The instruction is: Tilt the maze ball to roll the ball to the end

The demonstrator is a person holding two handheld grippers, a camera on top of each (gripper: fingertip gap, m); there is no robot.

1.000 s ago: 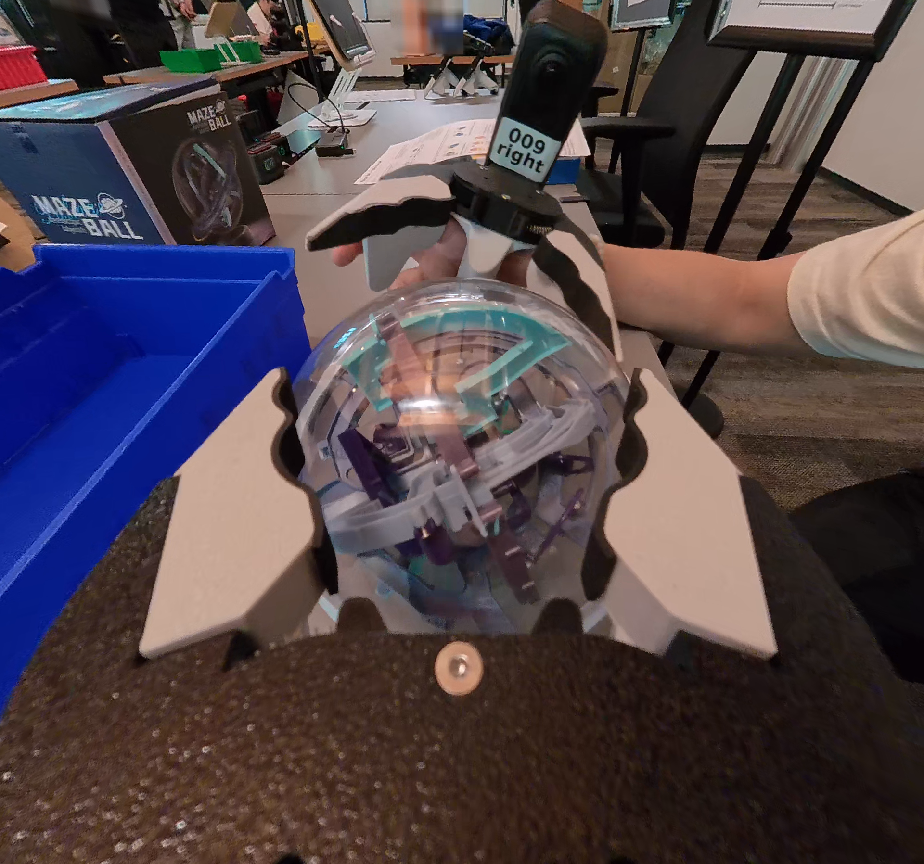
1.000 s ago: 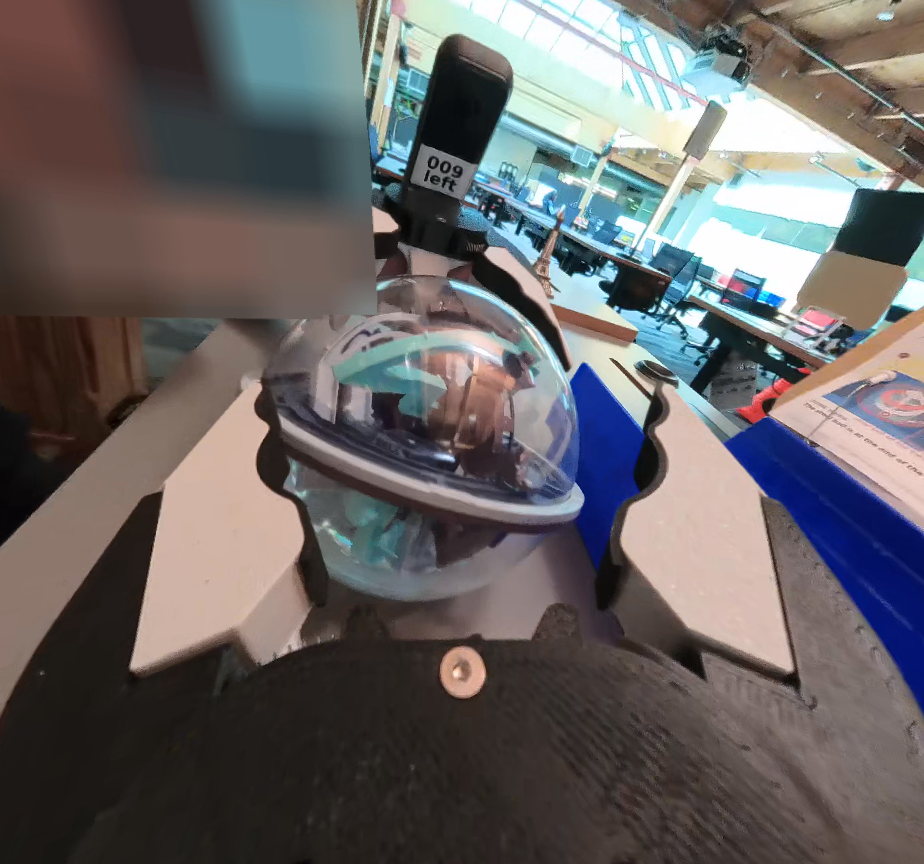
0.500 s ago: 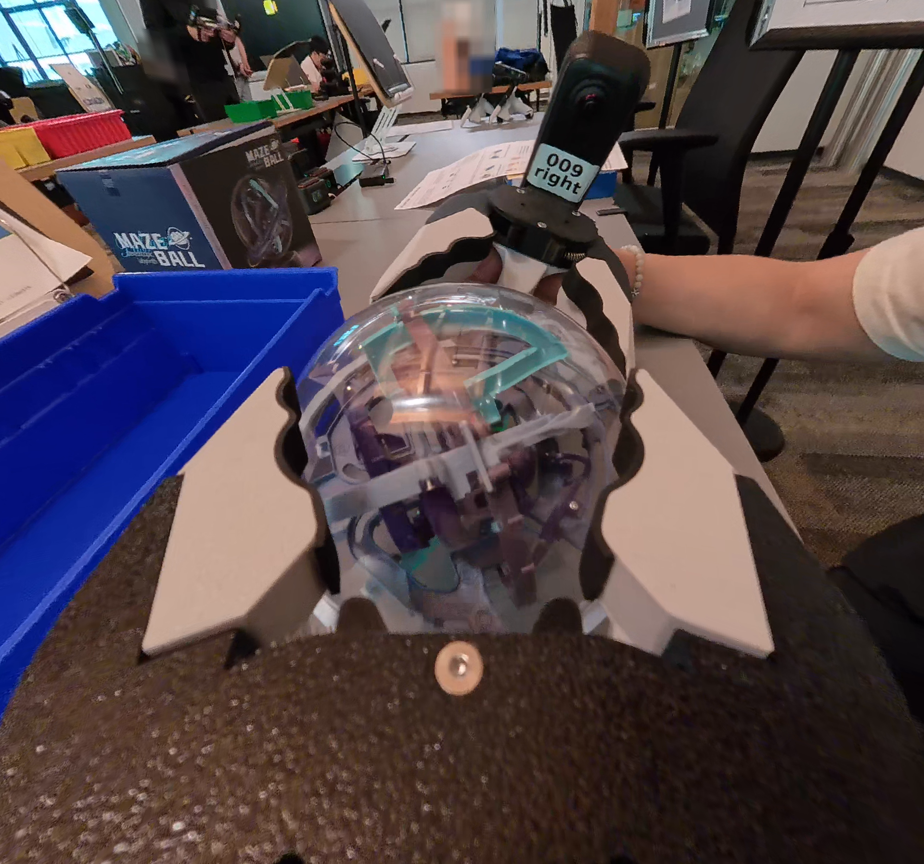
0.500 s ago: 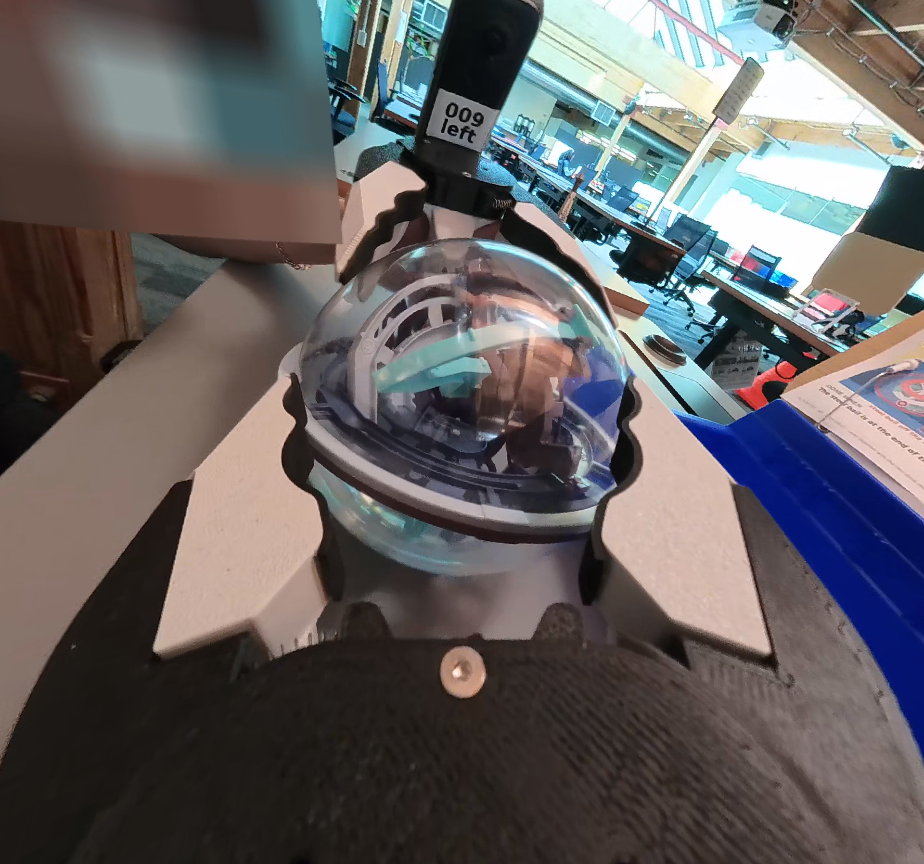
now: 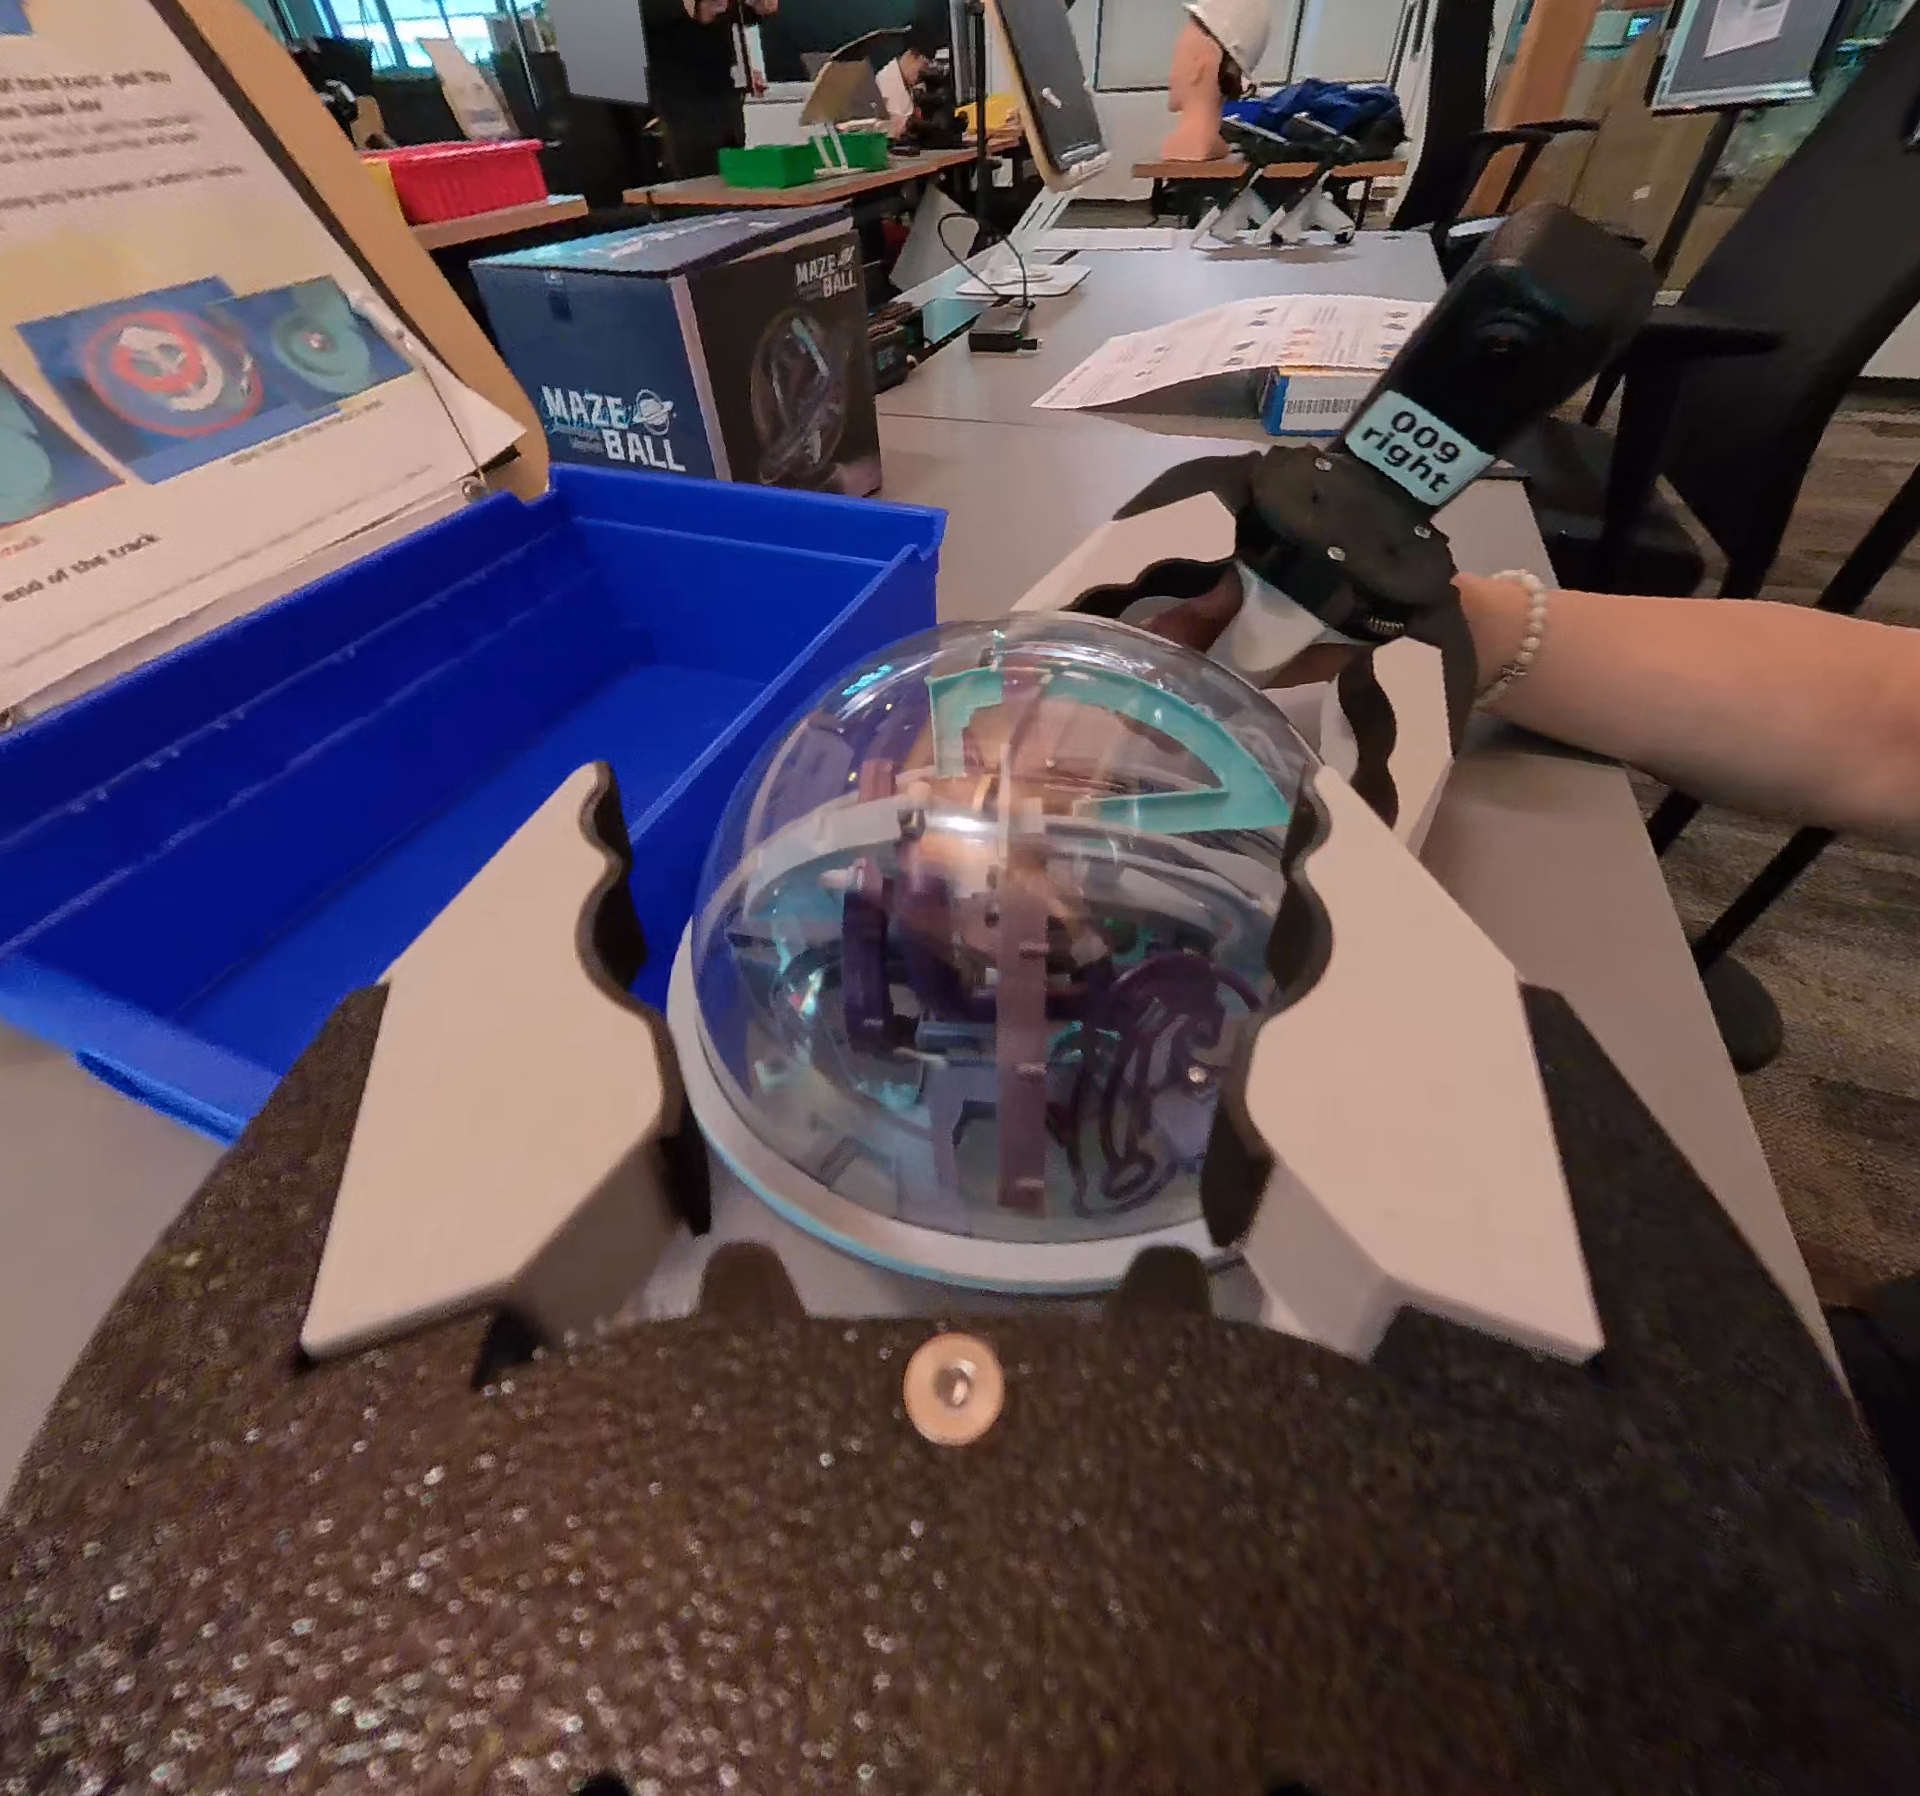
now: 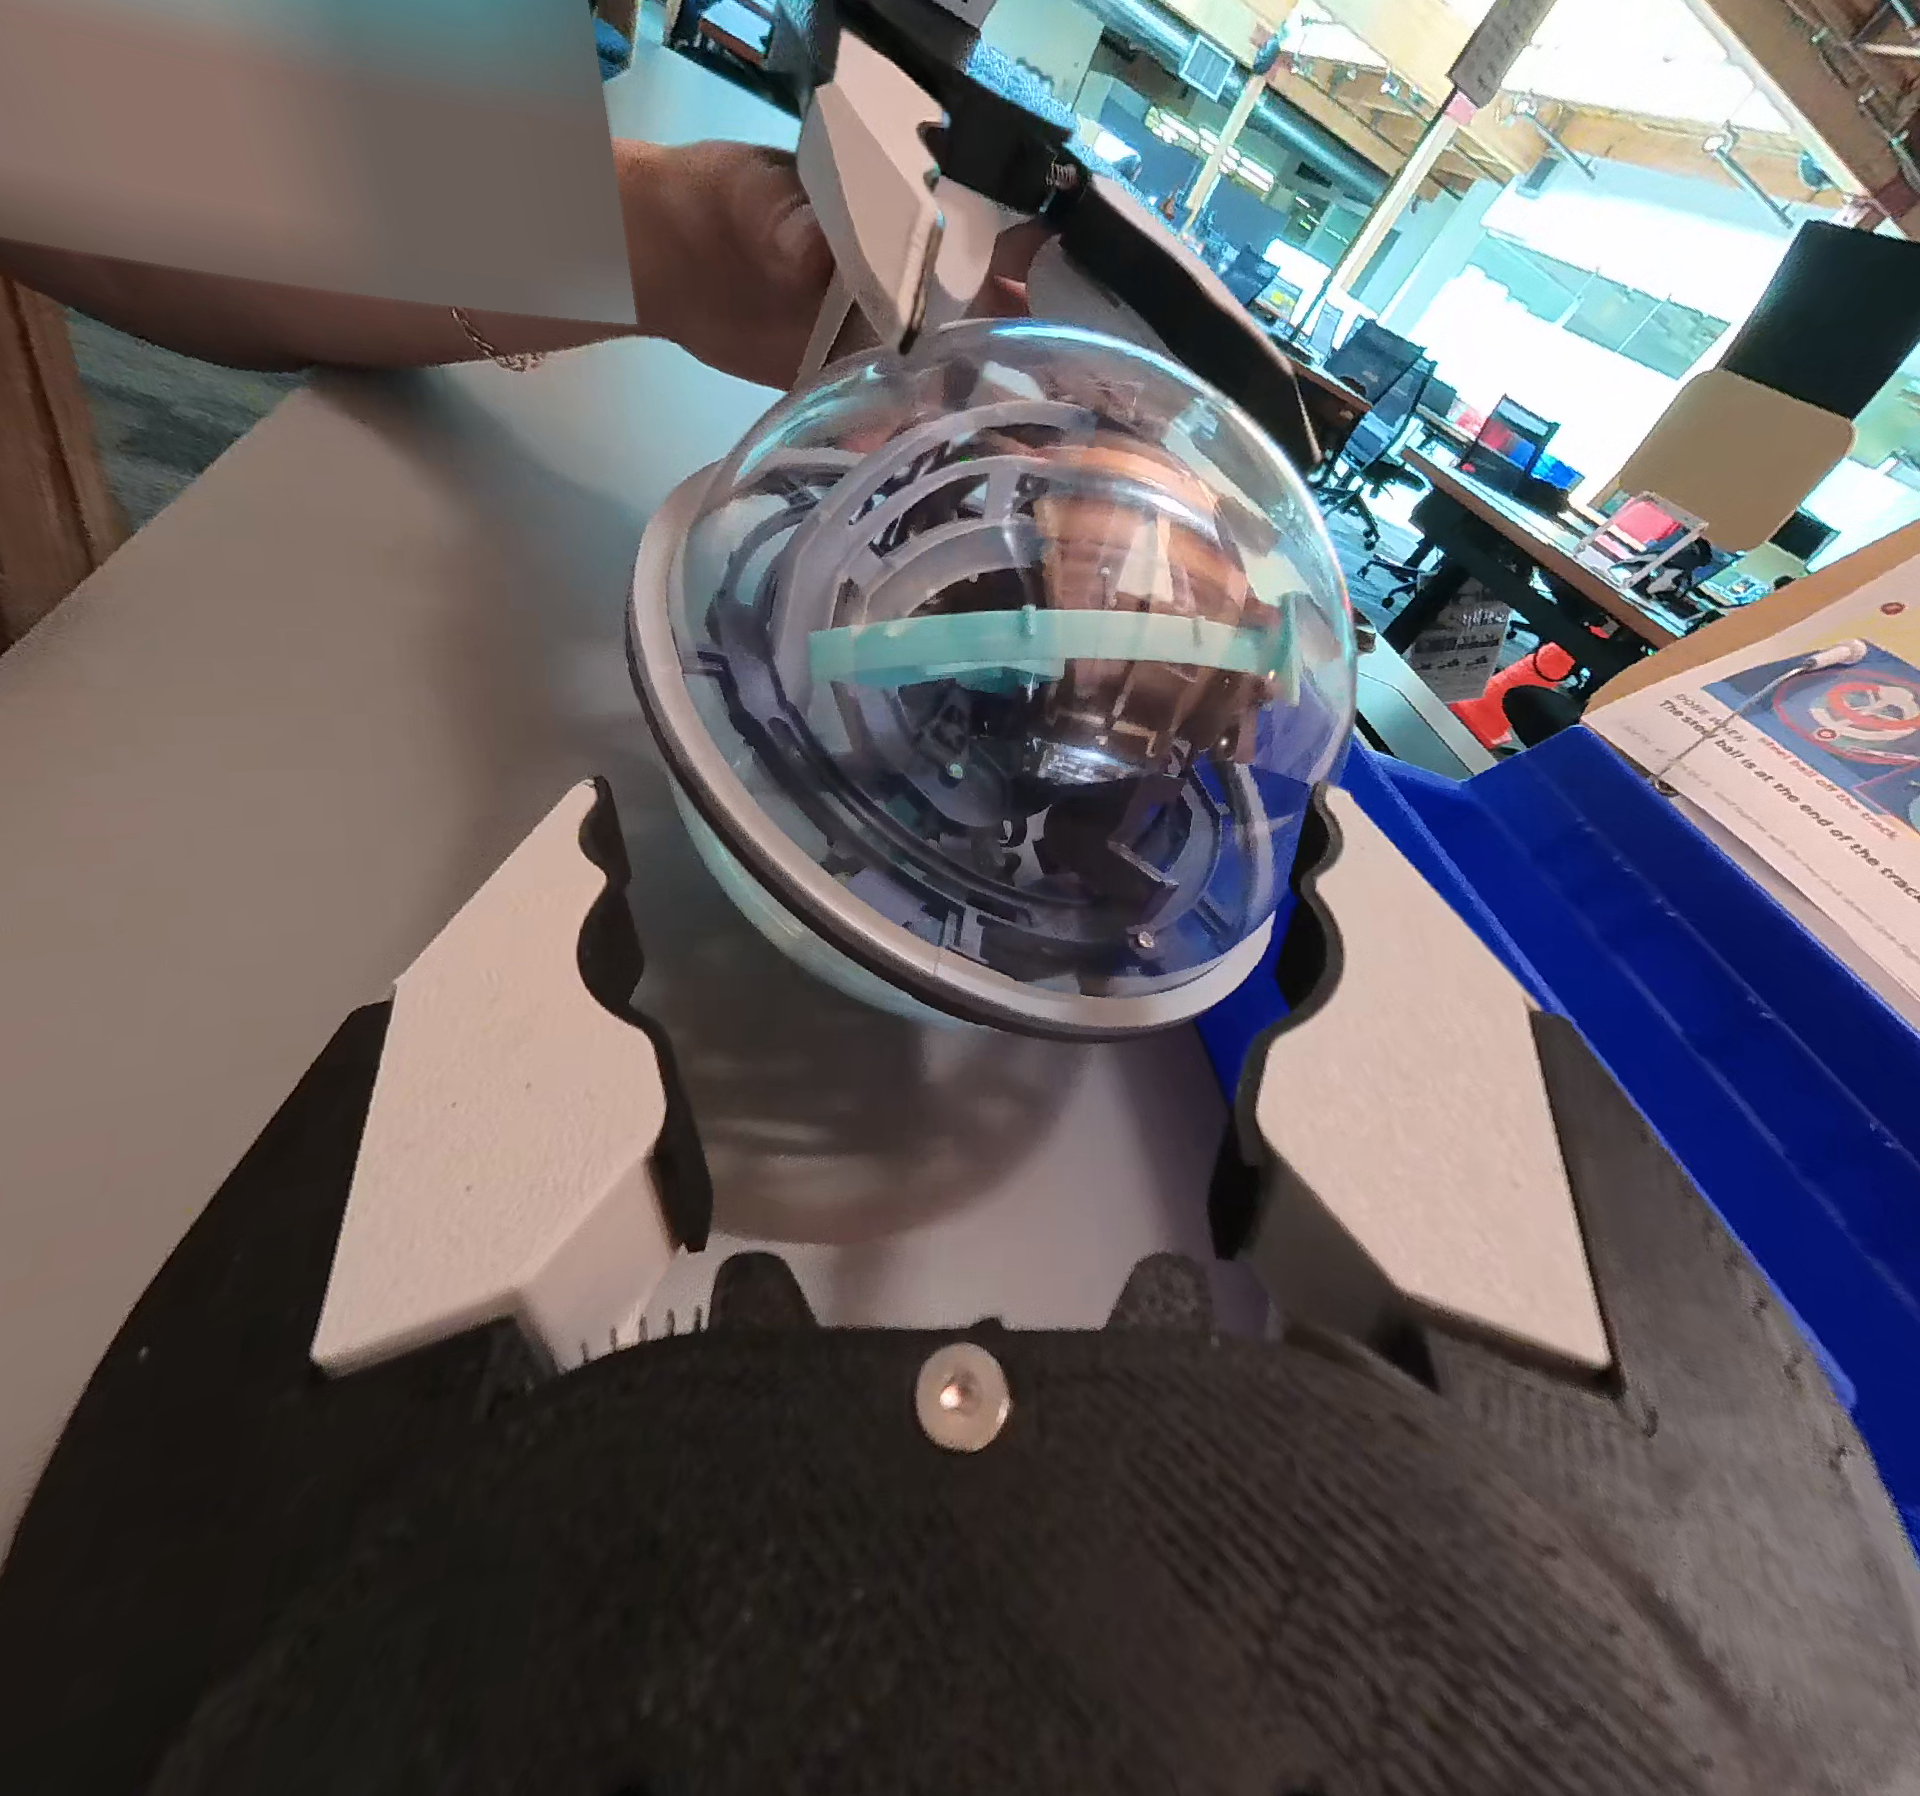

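The maze ball is a clear sphere with teal, grey and purple tracks and a grey ring around its middle. My left gripper is shut on it, with both black wavy pads on its sides and the ring down near the palm. In the right wrist view the ball sits out at the tips of my right gripper. It is tilted, with its ring running diagonally against the right pad. The right gripper shows behind the ball, and the left gripper above it. I cannot pick out the small inner ball.
A blue bin stands open on the left of the grey table. A cardboard-backed instruction sheet leans behind it. The maze ball box stands farther back. A person's arm reaches in from the right, past the table edge.
The ball has tipped over, so its ring now lies near my left palm and runs diagonally in the right view. It sits farther out along my right fingers. Both views have swung towards the blue bin.
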